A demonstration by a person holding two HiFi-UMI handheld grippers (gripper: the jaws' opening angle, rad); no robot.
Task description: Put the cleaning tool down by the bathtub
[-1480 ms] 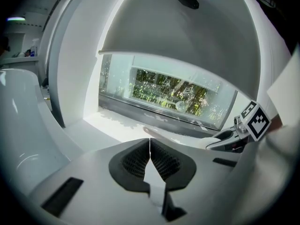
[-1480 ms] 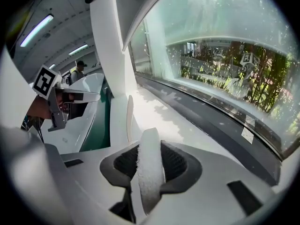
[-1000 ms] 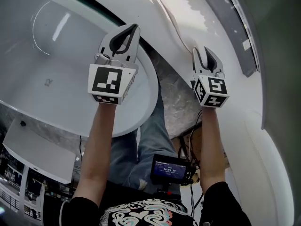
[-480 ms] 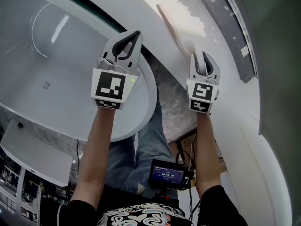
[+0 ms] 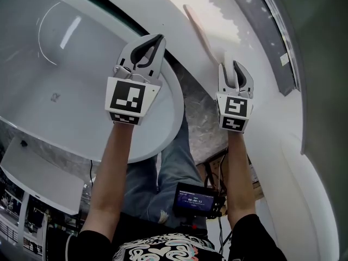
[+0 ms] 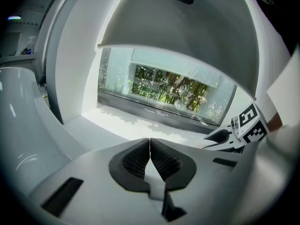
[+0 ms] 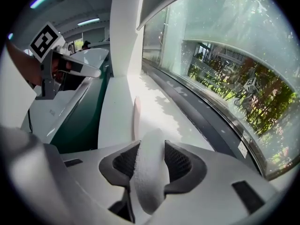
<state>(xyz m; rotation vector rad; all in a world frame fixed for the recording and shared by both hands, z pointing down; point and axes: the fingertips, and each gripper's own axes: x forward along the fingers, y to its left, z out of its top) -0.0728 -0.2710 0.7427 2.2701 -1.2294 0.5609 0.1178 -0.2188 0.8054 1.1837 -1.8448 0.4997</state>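
The cleaning tool has a white fluffy pad [image 7: 149, 172] and a slim pinkish handle [image 5: 198, 29] that stretches ahead over the white ledge [image 5: 244, 26] beside the bathtub [image 5: 65, 86]. My right gripper [image 5: 231, 65] holds the pad between its pads, and its jaws are opening; in the right gripper view [image 7: 151, 143] the fluff still fills the gap and touches both sides. The handle [image 7: 136, 118] lies along the ledge. My left gripper [image 5: 151, 41] hovers over the tub's rim, shut with nothing in it, its pads meeting at the tips [image 6: 150, 140].
A dark sill strip [image 5: 283, 42] and a curved window [image 7: 225, 78] run along the far side of the ledge. Marble floor [image 5: 204, 116] shows between tub and ledge. Below are the person's jeans and a small screen device [image 5: 193, 197]. A white shelf [image 5: 38, 173] sits lower left.
The right gripper has shifted a little left and forward with the tool, and the handle now lies further along the ledge. The left gripper has barely moved.
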